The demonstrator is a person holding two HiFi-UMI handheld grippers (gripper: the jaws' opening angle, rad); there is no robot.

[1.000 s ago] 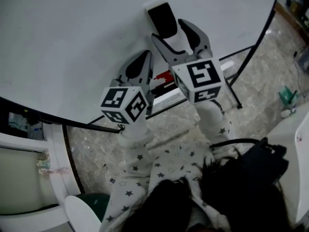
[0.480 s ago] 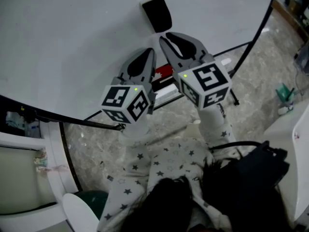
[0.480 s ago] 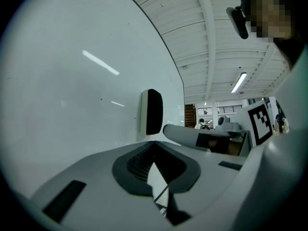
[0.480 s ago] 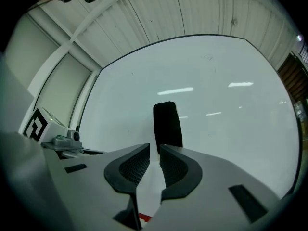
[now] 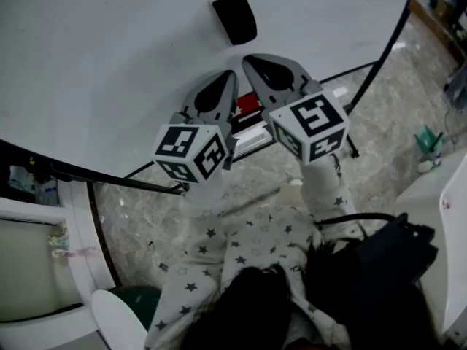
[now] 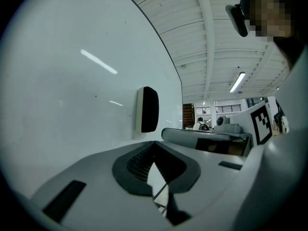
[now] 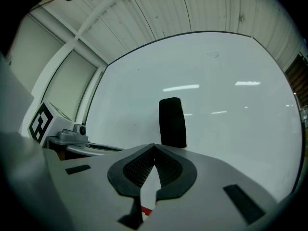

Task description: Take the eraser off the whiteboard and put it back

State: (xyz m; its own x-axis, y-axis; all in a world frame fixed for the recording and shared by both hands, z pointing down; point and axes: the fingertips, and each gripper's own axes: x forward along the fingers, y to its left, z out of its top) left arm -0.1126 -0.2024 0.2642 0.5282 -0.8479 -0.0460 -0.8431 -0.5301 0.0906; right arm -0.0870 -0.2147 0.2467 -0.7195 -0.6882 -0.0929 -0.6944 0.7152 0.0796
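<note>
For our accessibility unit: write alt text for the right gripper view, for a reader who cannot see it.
A black eraser sticks upright on the whiteboard, just beyond the right tool, whose jaws are shut and empty. The left tool's marker cube shows at far left.

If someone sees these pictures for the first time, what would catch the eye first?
The black eraser stands out first, stuck alone on the big whiteboard. Just below it are the two grey grippers, the left gripper and the right gripper side by side, both shut on nothing, each with a black-and-white marker cube.
</note>
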